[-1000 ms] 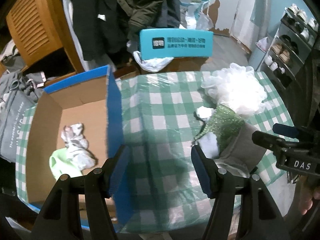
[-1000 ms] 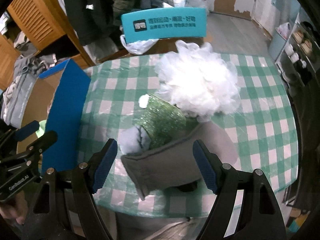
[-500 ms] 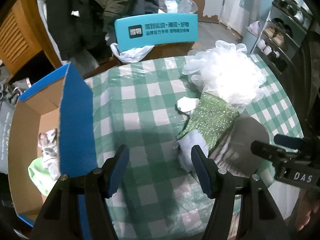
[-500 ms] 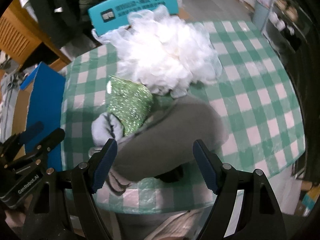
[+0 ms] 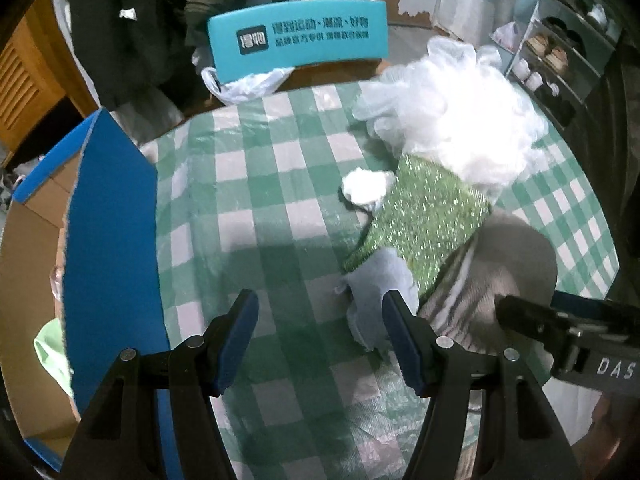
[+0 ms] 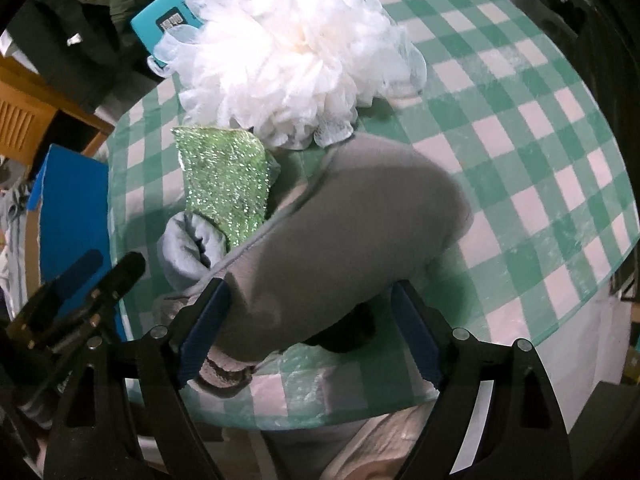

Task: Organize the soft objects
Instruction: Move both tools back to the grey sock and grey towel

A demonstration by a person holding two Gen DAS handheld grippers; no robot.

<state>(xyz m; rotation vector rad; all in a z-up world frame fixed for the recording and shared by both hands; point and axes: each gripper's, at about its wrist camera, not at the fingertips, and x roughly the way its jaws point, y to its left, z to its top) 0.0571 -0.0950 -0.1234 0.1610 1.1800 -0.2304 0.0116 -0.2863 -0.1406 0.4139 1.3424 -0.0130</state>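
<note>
Grey knit hat (image 6: 344,236) lies at the tabletop (image 6: 552,184) edge between your right gripper (image 6: 310,334)'s opening fingers, overlapping the glittery green cloth (image 6: 224,184); closing now risks dragging both, while your left gripper (image 5: 320,338) hovers open.

Bare tablecloth (image 5: 256,216) between box wall (image 5: 112,240) and sponge (image 5: 424,216).
</note>
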